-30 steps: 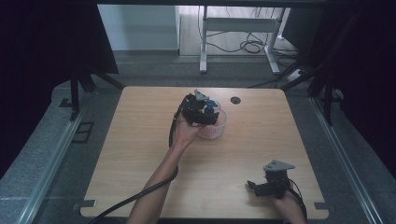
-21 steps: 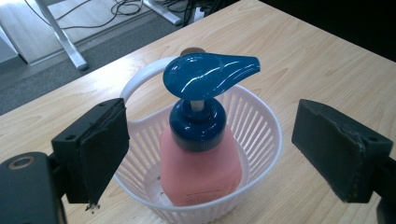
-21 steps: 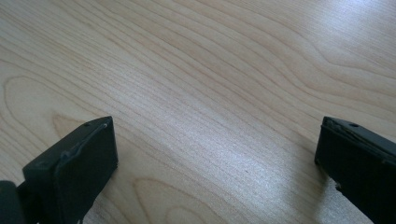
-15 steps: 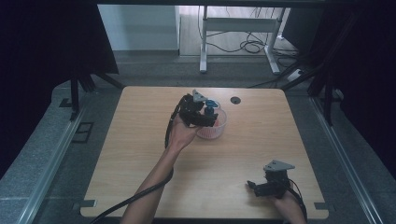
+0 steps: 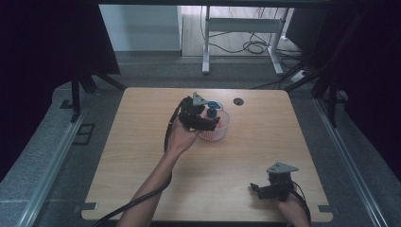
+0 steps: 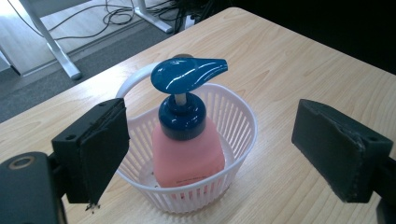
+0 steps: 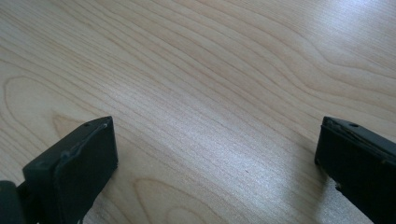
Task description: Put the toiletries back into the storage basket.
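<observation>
Now left tongs [image 6: 210, 144] gape wide before the soap bottle [image 6: 188, 140]; right tongs [image 7: 217, 163] gape wide, empty.

On the wooden table [image 5: 142, 156], the left gripper [image 5: 201, 118] hovers at a pink bottle [image 5: 213, 124] standing in a white basket [image 5: 222, 128]. The right gripper [image 5: 259, 188] rests near the table's near right corner.

A recording lab or test bay, bare wooden table [image 5: 142, 189] with a cable hole [image 5: 238, 101], black curtains [image 5: 47, 47] on both sides, grey floor, metal desk frame [image 5: 241, 28] and loose cables [image 5: 250, 46] behind.
</observation>
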`<state>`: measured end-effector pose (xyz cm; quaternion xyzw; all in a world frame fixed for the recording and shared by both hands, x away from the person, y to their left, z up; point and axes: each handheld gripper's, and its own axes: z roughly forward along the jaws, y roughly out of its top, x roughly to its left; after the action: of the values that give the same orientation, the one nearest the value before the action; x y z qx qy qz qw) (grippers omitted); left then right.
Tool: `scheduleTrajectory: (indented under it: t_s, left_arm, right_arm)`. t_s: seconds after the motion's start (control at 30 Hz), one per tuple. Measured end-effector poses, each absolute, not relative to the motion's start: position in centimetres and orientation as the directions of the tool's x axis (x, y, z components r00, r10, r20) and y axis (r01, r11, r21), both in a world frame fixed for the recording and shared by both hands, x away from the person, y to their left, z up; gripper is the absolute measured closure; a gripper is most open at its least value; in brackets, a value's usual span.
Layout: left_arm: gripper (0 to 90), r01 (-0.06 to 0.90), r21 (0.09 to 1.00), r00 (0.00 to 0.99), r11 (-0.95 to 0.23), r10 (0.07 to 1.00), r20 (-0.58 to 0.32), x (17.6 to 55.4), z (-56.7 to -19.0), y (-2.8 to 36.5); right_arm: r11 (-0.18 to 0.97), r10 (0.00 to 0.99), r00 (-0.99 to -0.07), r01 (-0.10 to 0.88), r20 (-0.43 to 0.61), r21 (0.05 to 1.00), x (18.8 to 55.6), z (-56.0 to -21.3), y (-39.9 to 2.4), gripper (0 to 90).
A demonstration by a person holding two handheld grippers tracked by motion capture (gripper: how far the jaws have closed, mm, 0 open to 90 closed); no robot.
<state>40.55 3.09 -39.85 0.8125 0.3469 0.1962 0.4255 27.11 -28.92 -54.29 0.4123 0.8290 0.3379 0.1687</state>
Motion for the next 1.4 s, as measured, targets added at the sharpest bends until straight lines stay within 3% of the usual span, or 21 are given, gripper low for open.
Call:
scheduleTrajectory:
  t_s: [1.4]
  left_arm:
    - [11.1,0.374,0.837,0.712,-0.398,0.702,0.016,37.1,-40.7,6.4]
  right_arm:
    - [0.43,0.8,-0.601,0.571,-0.001,0.699,27.1,-54.3,-28.8,0.0]
